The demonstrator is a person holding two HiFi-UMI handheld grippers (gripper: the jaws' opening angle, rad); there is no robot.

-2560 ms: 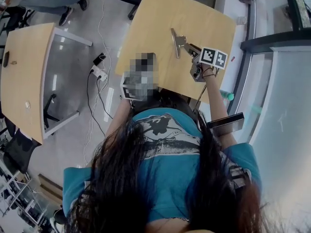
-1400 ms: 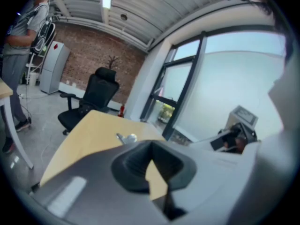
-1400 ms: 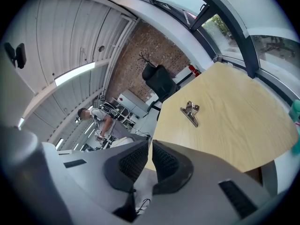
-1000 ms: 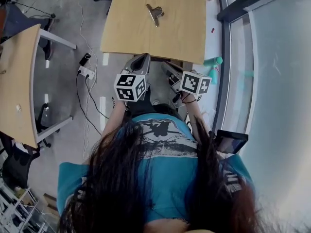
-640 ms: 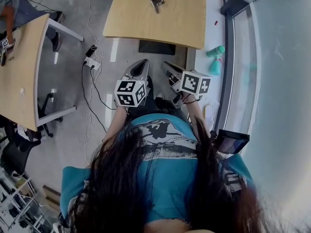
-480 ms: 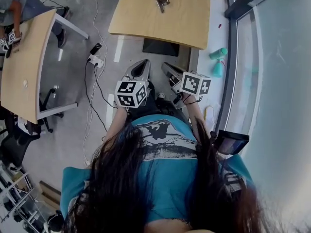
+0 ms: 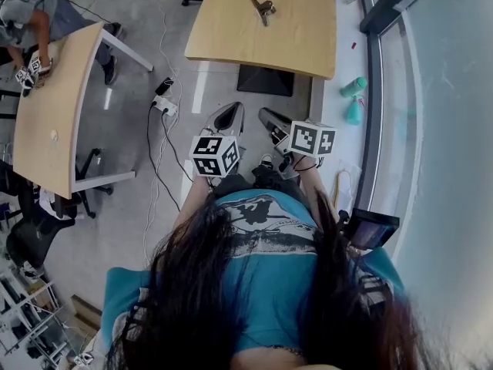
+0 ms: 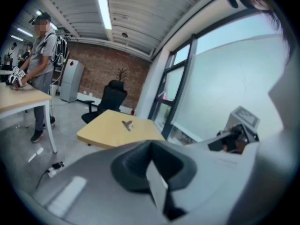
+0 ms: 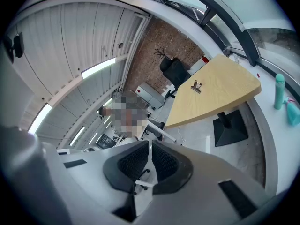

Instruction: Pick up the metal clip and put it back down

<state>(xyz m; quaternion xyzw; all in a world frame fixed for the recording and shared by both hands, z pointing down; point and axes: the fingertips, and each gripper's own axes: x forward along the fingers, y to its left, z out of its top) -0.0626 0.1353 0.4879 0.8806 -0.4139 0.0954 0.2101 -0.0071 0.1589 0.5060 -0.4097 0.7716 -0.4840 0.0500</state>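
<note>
Jaws shut and empty on my left gripper (image 7: 229, 114) and right gripper (image 7: 271, 119); metal clip (image 7: 263, 8) lies on table (image 7: 223, 41), top centre: probably finished.

A light wooden worktop (image 7: 296, 41) stands at the upper middle of the head view, and a metal clip (image 7: 263, 8) lies near its upper edge.
</note>
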